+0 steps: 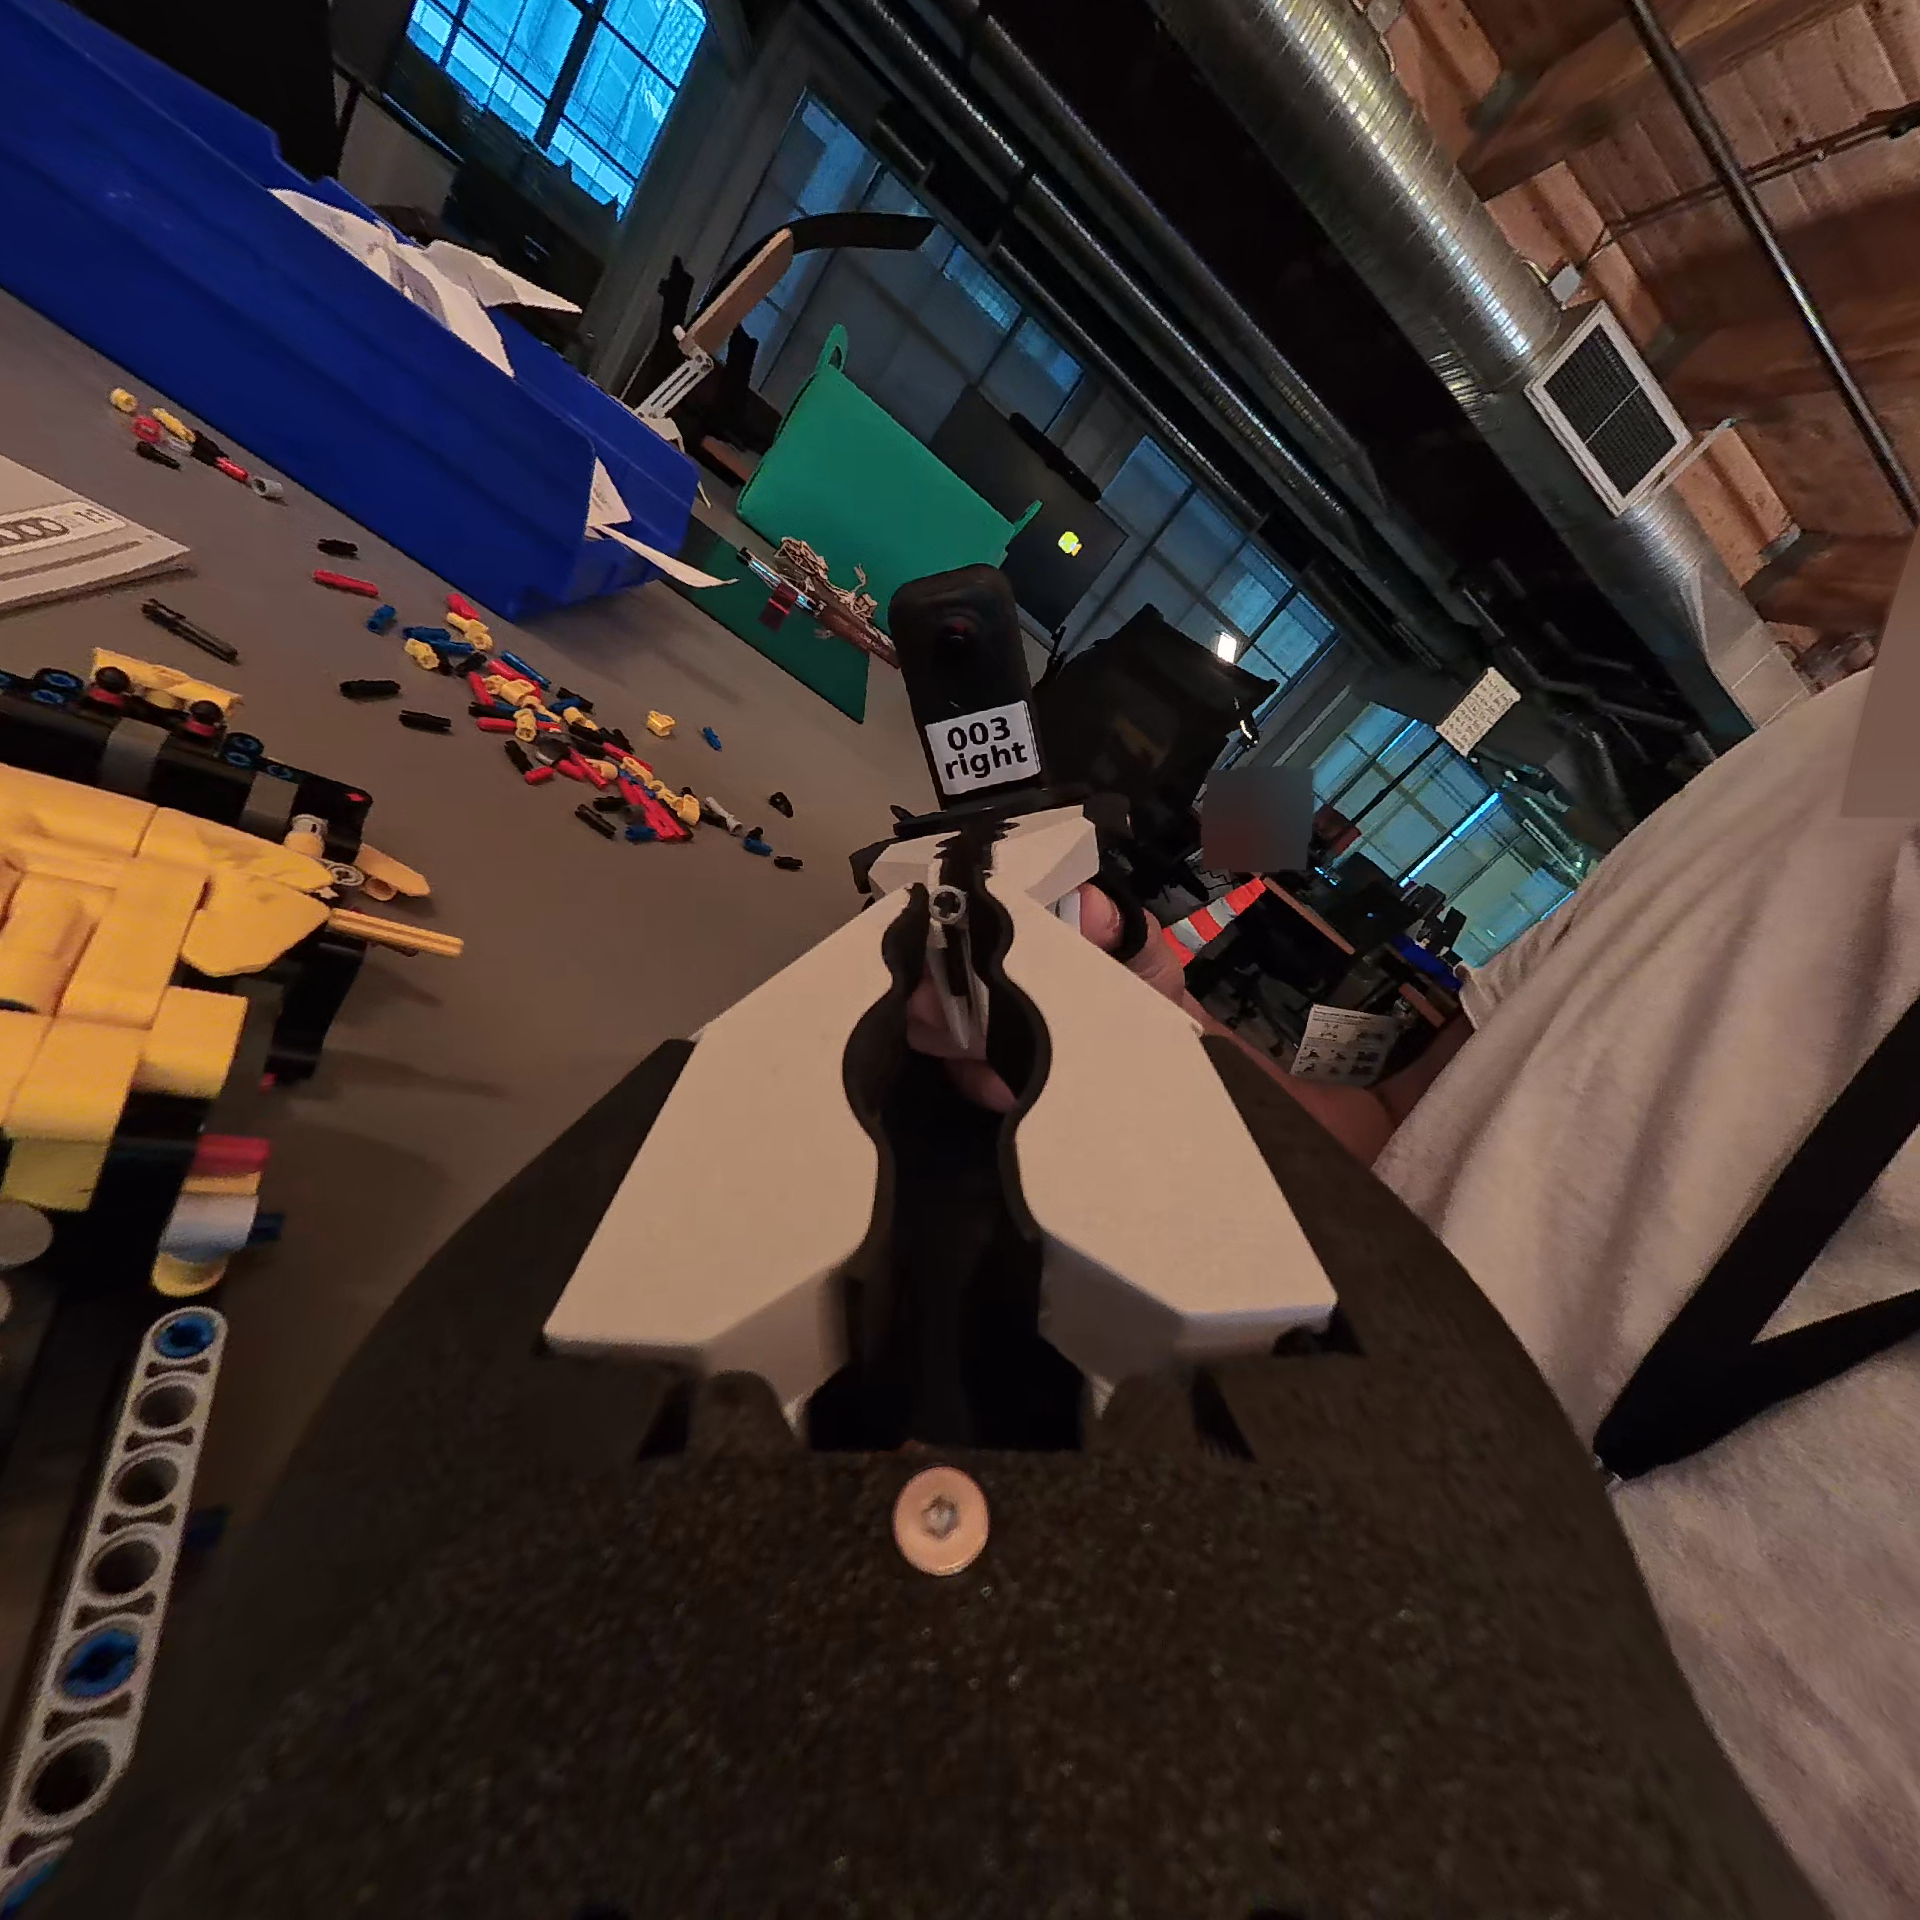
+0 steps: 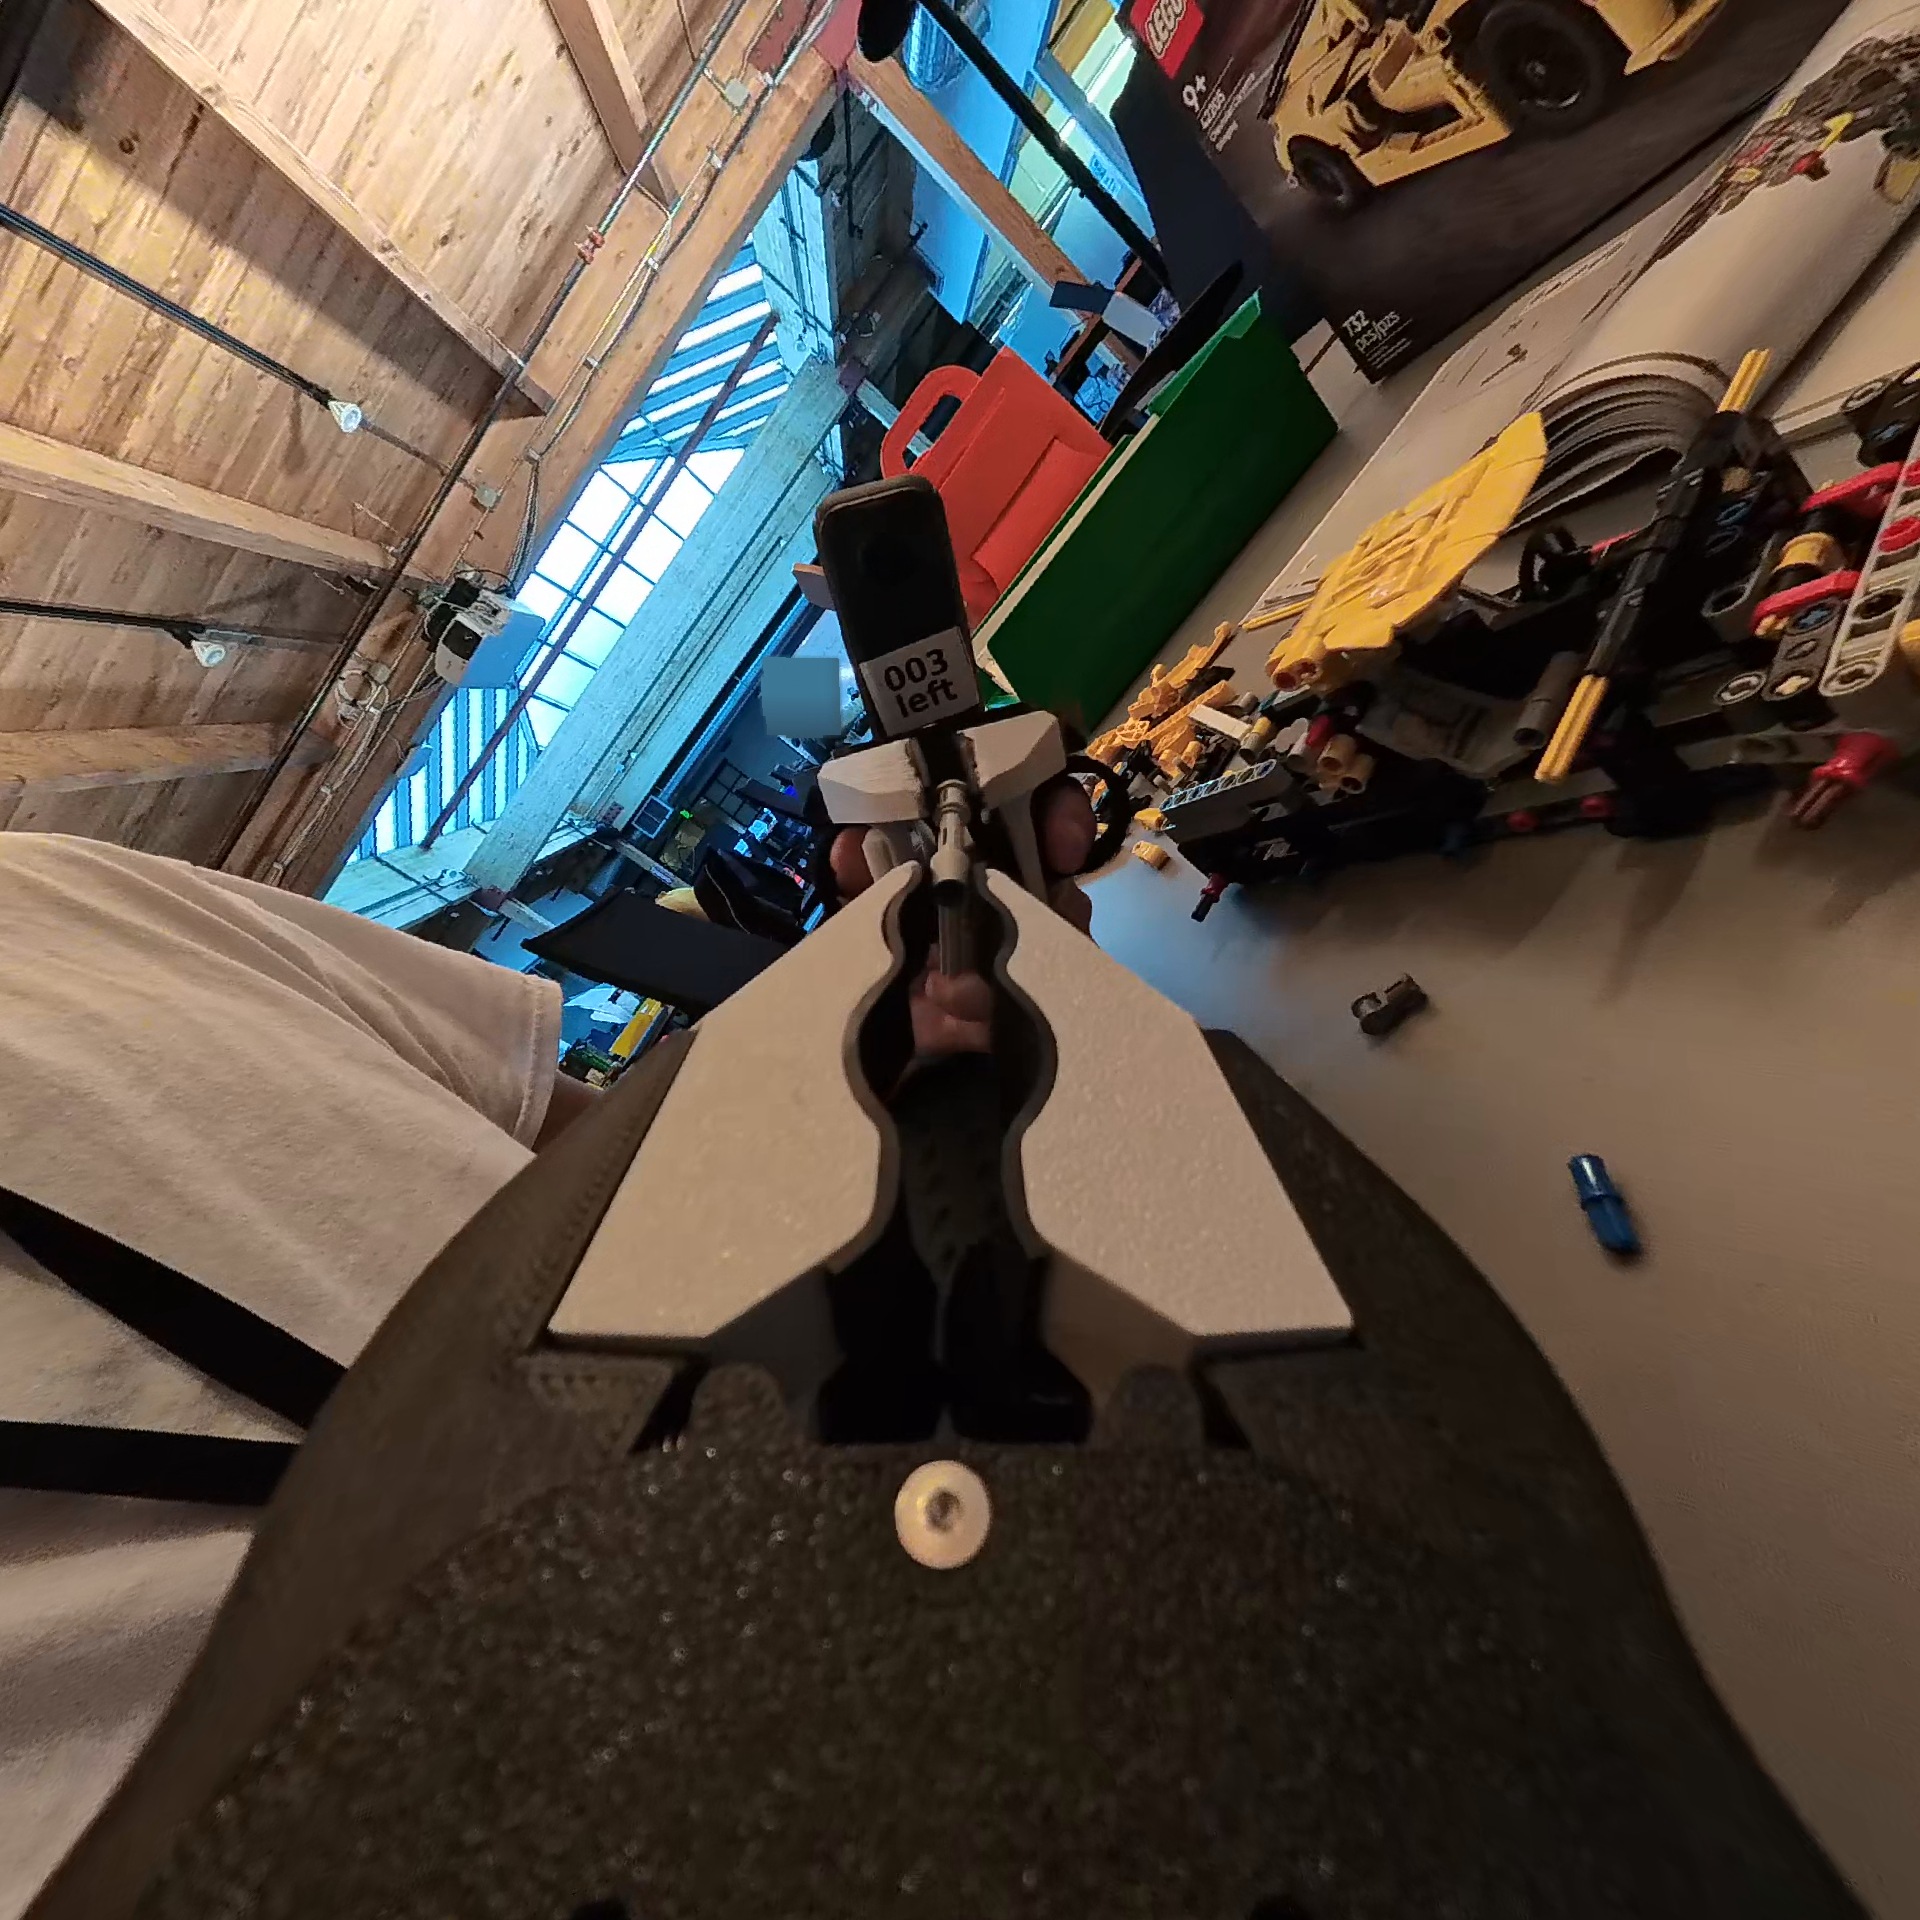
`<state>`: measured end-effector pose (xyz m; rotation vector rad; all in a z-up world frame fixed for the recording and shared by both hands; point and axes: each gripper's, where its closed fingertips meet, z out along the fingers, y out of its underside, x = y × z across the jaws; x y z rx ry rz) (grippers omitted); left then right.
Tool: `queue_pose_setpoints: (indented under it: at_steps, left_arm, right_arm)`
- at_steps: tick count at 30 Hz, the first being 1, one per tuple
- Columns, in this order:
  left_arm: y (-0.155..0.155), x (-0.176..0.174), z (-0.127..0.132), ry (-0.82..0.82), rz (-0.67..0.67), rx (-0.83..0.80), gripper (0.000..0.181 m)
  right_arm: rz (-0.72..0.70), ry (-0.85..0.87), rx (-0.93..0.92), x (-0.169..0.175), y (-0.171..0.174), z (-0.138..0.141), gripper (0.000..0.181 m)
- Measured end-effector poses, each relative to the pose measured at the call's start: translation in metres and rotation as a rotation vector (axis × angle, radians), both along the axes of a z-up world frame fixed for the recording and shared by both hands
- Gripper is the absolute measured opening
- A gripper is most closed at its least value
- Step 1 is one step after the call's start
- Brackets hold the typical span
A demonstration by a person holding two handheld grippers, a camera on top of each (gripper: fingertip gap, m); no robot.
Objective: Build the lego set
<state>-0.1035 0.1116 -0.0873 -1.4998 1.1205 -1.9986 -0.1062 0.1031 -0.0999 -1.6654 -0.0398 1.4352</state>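
Note:
My two grippers meet tip to tip in the air beside the table. My left gripper (image 1: 948, 902) is shut on a small light grey connector piece (image 1: 951, 906) with a cross hole. My right gripper (image 2: 948, 883) is shut on a thin grey axle (image 2: 945, 935) whose far end carries the light grey connector (image 2: 951, 821). The connector reaches into the left gripper (image 2: 948, 774) opposite. The right gripper (image 1: 977, 844) faces me in the left wrist view. The yellow and black car model (image 1: 104, 935) stands on the grey table, and also shows in the right wrist view (image 2: 1558, 644).
A pile of small loose pins (image 1: 582, 727) lies by a blue bin (image 1: 312, 312). A white beam with blue pins (image 1: 125, 1558) lies near the model. A blue pin (image 2: 1605, 1205) and a dark grey connector (image 2: 1387, 1003) lie apart. The open booklet (image 2: 1662, 312), set box (image 2: 1403, 156) and green box (image 2: 1164, 520) stand behind. A white-shirted torso (image 2: 208, 1039) is close. Left and right tips are no more than a few centimetres apart.

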Motion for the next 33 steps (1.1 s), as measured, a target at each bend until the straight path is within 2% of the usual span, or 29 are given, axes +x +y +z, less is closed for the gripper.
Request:
queue_pose_setpoints:
  at_steps: [14, 33]
  left_arm:
    - [-0.0004, 0.0016, -0.0033, 0.007, -0.004, -0.008, 0.006]
    - [-0.0069, 0.0053, -0.0076, 0.012, -0.028, 0.006, 0.005]
  right_arm:
    - [0.014, 0.011, -0.015, -0.0002, -0.0004, -0.0018, 0.005]
    - [-0.015, -0.076, 0.012, -0.0031, -0.0010, -0.0059, 0.005]
